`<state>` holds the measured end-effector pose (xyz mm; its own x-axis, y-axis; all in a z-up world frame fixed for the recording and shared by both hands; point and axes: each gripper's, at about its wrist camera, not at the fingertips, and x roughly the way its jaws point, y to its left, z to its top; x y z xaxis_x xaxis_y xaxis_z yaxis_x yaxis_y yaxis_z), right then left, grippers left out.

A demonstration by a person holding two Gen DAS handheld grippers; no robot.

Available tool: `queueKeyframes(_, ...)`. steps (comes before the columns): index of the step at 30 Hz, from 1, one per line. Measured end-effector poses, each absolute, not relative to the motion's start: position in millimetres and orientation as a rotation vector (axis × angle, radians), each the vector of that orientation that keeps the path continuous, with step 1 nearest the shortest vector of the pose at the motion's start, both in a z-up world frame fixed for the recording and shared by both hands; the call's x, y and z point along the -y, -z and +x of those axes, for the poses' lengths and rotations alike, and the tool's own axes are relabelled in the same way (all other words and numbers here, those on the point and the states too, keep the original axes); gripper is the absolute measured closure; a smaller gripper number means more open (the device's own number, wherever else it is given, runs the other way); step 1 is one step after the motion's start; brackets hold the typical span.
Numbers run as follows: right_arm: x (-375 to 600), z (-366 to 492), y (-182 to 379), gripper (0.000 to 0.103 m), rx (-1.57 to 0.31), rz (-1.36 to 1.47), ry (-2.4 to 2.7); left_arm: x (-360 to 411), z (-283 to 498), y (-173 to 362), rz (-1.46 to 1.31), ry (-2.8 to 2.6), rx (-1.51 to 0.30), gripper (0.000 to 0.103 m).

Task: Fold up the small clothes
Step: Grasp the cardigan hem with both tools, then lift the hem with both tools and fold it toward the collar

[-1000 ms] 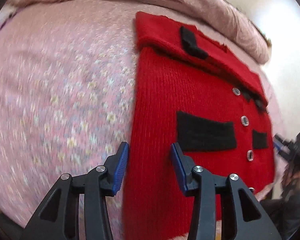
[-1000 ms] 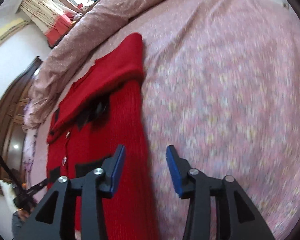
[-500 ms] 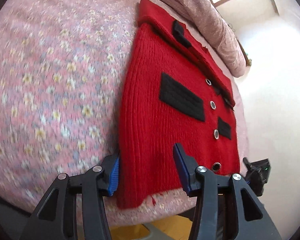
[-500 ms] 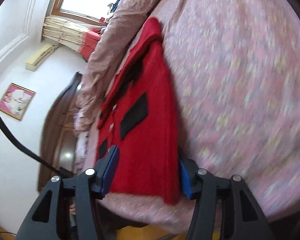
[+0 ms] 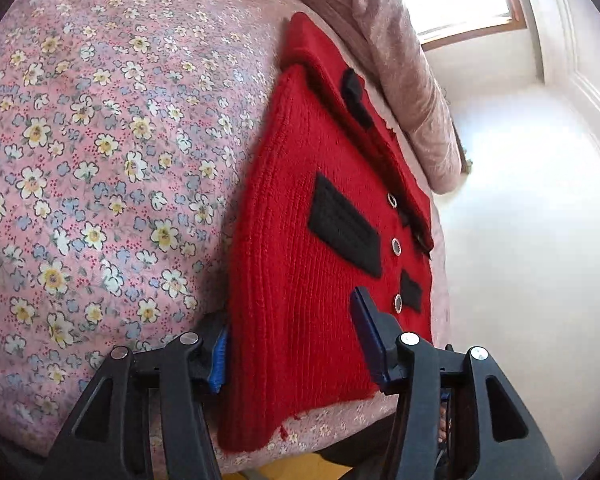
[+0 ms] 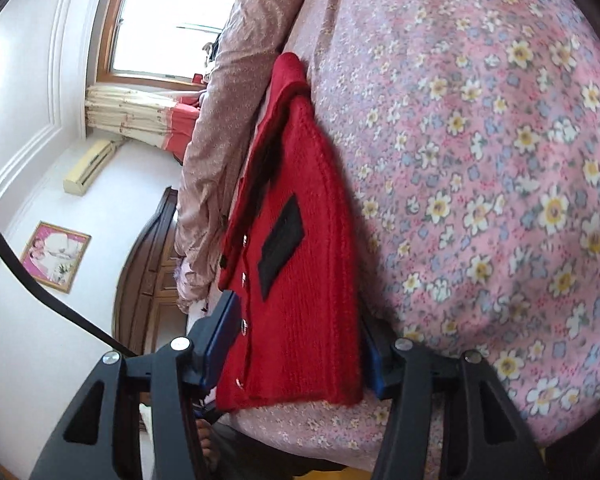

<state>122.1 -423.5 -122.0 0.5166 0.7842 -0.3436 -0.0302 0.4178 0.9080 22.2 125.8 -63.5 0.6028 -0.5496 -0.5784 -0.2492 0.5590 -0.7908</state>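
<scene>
Cardigan [image 5: 300, 280] between both parted tools | left opening | picture [image 6: 55, 256]: right view only

Bright daylight throughout, pouring from the window [image 6: 168, 24], blown out to plain white in both views. Strong glare on the pale wall [image 5: 532, 240], washed nearly featureless. Soft, shallow shadow along the red cardigan [image 5: 300, 264] edge where it meets the floral bedspread [image 5: 92, 168]. Sharp flower print in the left wrist view; slightly smeared toward the right side of the right wrist view. Heavy fisheye bending everywhere, dark vignette in the corners, straight mouldings curved. Black fingers [image 6: 216, 344] close to the lens, a little soft, faint sheen on their screws.
</scene>
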Motion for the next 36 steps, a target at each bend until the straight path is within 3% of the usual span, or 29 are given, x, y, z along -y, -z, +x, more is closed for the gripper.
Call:
queueKeyframes(8,413,119,122,0.048,-0.904,1.013,-0.610,-117,10,60,-1.009,0.211,-0.932,0.056)
queueKeyframes(11,405,127,121,0.059,-0.917,0.995,-0.589,-112,15,62,-1.017,0.206,-0.924,0.058)
queueKeyframes(13,403,128,124,0.078,-0.936,0.988,-0.564,-104,19,66,-1.006,0.172,-0.935,0.080)
queueKeyframes(15,404,129,130,0.091,-0.959,0.991,-0.536,-113,14,71,-1.010,0.138,-0.946,0.090)
queueKeyframes(16,405,129,132,0.093,-0.965,0.998,-0.526,-114,14,72,-1.013,0.134,-0.948,0.090)
queueKeyframes(21,400,130,130,0.093,-0.964,0.974,-0.516,-109,15,69,-0.976,0.122,-0.950,0.090)
queueKeyframes(24,400,131,129,0.093,-0.963,0.975,-0.516,-108,16,70,-0.979,0.108,-0.952,0.099)
queueKeyframes(36,398,140,107,0.094,-0.878,0.981,-0.566,-125,5,53,-1.055,0.170,-0.861,0.101)
